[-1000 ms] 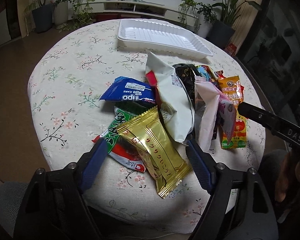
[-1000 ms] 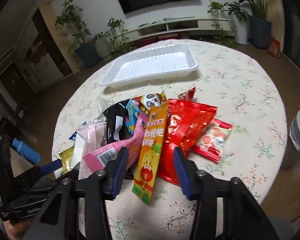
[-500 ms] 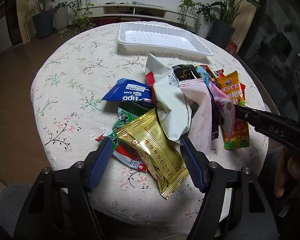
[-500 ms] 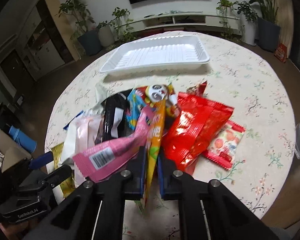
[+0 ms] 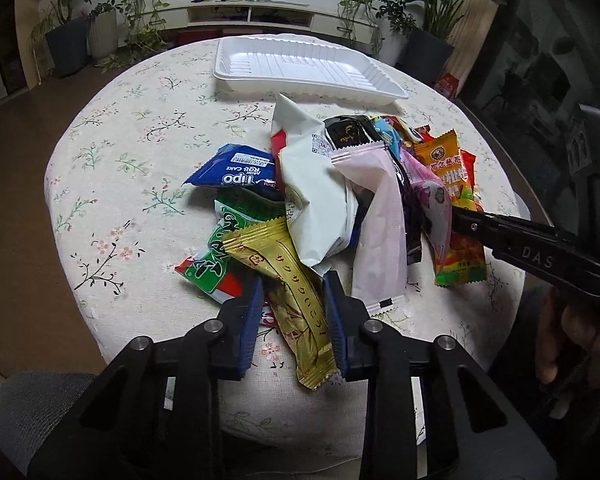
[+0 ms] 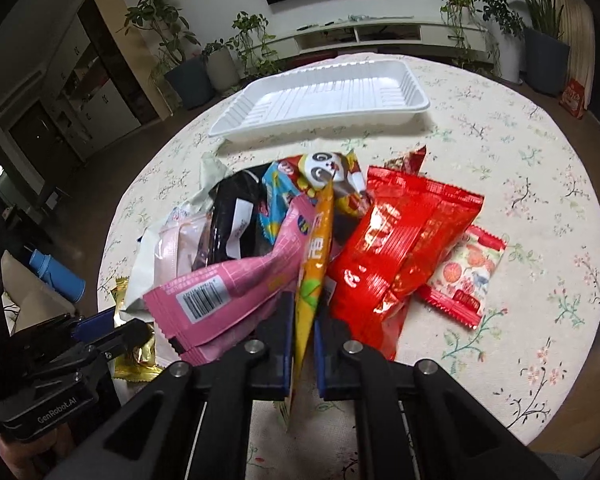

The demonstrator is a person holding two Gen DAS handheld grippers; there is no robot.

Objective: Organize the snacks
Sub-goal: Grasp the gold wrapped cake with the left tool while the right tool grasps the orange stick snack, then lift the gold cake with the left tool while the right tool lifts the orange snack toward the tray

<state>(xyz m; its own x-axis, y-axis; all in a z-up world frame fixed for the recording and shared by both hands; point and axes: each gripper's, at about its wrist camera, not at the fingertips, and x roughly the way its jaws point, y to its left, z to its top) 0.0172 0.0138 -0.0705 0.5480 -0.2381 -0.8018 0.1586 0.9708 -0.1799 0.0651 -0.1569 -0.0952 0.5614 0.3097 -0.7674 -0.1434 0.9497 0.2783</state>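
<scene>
A pile of snack packets lies on the round floral table (image 5: 112,184). My left gripper (image 5: 294,316) is shut on a gold packet (image 5: 296,300) at the near edge of the pile. My right gripper (image 6: 302,328) is shut on a long orange packet (image 6: 316,256), which stands on edge between the fingers; it also shows in the left wrist view (image 5: 456,208). A pink packet (image 6: 236,284) and a big red packet (image 6: 396,248) flank it. An empty white tray (image 6: 324,100) sits at the far side of the table, also in the left wrist view (image 5: 304,66).
Other packets in the pile: blue Tipo (image 5: 236,172), white (image 5: 312,184), pale pink (image 5: 380,216), green (image 5: 216,256), black (image 6: 236,216), panda (image 6: 328,172), small red-and-white (image 6: 464,276). Potted plants (image 6: 544,48) and a low TV shelf (image 5: 260,12) stand beyond the table.
Both grippers have closed: the left on the gold packet, the right on the orange packet, which has been turned up on edge.
</scene>
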